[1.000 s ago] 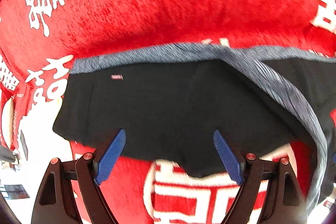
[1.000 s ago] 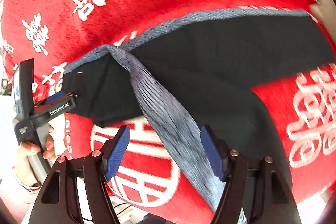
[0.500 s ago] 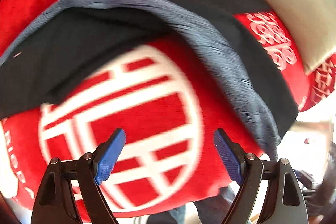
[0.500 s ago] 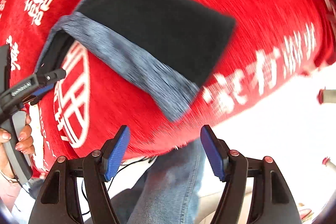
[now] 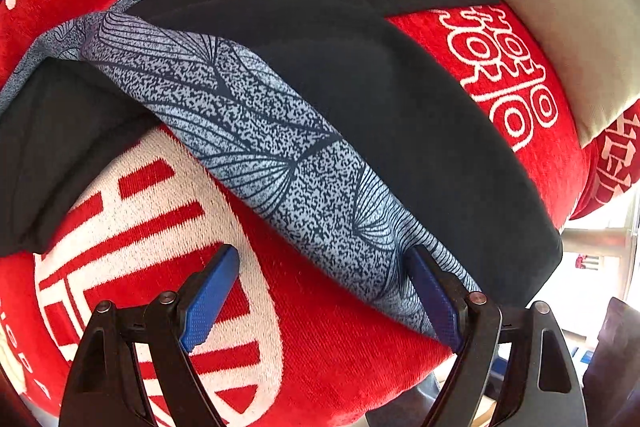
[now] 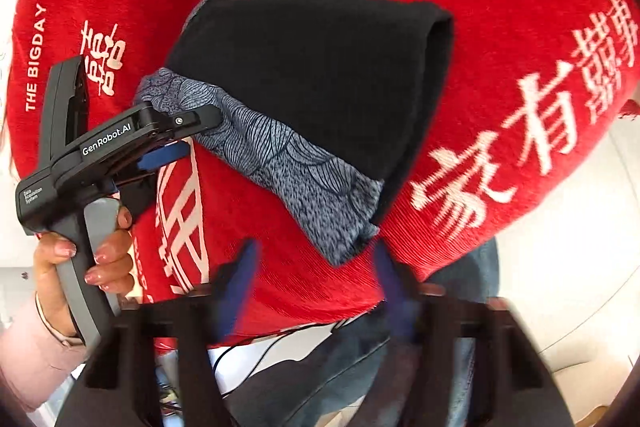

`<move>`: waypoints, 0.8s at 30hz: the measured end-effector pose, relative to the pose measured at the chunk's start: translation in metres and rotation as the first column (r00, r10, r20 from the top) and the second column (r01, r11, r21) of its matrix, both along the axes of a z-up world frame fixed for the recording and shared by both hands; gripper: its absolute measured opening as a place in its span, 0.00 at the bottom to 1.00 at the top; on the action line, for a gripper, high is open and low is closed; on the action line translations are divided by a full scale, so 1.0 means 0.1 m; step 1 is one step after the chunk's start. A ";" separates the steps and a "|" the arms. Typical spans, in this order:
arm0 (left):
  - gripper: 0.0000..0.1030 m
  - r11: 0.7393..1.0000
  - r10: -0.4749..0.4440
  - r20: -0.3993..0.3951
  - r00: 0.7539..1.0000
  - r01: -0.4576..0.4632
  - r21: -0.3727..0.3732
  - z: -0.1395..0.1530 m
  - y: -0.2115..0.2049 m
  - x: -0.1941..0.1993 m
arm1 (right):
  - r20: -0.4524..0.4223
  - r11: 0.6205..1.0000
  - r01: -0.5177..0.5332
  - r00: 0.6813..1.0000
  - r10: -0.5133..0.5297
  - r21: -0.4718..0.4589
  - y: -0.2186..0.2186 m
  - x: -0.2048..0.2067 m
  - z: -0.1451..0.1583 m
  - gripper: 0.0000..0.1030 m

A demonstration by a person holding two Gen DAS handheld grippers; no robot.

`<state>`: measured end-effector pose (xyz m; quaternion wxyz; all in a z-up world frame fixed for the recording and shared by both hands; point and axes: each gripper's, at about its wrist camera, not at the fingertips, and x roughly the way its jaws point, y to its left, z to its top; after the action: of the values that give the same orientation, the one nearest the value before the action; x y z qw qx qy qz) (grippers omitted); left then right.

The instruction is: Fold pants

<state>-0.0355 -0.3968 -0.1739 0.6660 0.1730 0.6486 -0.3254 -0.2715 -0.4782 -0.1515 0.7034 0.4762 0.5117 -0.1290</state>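
Pants [image 5: 400,131]: black, grey patterned waistband [image 5: 280,163], lying on red blanket [image 5: 320,339], one end at near edge.

Change: one second ago both grippers faced mid-garment; now both sit at near edge, by waistband.

Left gripper [image 5: 326,297]: jaws spread, nothing held; right finger touching waistband edge.

Right gripper [image 6: 316,279]: blurred, jaws apart, empty, just short of waistband corner.

Judgement: repositioning complete; waistband pinch likely next, fold not yet started.

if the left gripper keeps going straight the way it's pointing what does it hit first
Most likely the red blanket, which fills the space between the left gripper and its open jaws. The pants' patterned grey band lies just beyond, already beside one jaw; depth is hard to judge.
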 end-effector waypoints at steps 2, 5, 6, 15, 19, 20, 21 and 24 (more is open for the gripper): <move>0.54 0.999 0.003 -0.004 1.000 -0.003 -0.034 0.05 -0.03 0.01 | -0.007 1.000 0.004 1.000 -0.004 0.018 -0.05 0.06 0.04 0.06; 0.20 0.996 0.012 -0.068 0.998 -0.018 -0.082 0.11 -0.12 0.05 | 0.027 0.999 -0.002 1.000 0.001 0.038 -0.17 0.14 0.24 0.03; 0.20 0.995 0.020 -0.076 0.997 -0.027 -0.093 0.16 -0.15 0.07 | 0.044 0.999 -0.015 0.999 0.014 0.038 -0.23 0.19 0.33 0.03; 0.20 0.976 0.096 -0.074 0.993 -0.109 -0.189 0.78 -0.42 0.51 | 0.168 0.992 -0.092 0.980 0.106 -0.087 -1.18 0.96 1.23 0.03; 0.20 0.961 0.134 -0.032 0.990 -0.138 -0.239 0.99 -0.77 0.88 | 0.183 0.977 -0.121 0.971 0.154 -0.177 -1.70 1.44 1.50 0.03; 0.20 0.959 0.142 -0.021 0.990 -0.142 -0.247 1.03 -0.83 0.98 | 0.184 0.971 -0.134 0.968 0.171 -0.196 -1.86 1.59 1.55 0.03; 0.20 0.955 0.153 -0.006 0.988 -0.150 -0.256 1.07 -0.92 1.09 | 0.179 0.966 -0.146 0.966 0.186 -0.216 -1.97 1.72 1.58 0.03; 0.20 0.946 0.204 0.051 0.978 -0.183 -0.269 1.09 -1.20 1.42 | 0.137 0.939 -0.202 0.959 0.246 -0.277 -2.31 2.26 1.52 0.03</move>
<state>0.1069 -0.5164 -0.0646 0.7366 0.0314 0.5869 -0.3347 -0.0453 -0.7088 0.0005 0.8109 0.3273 0.4796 -0.0729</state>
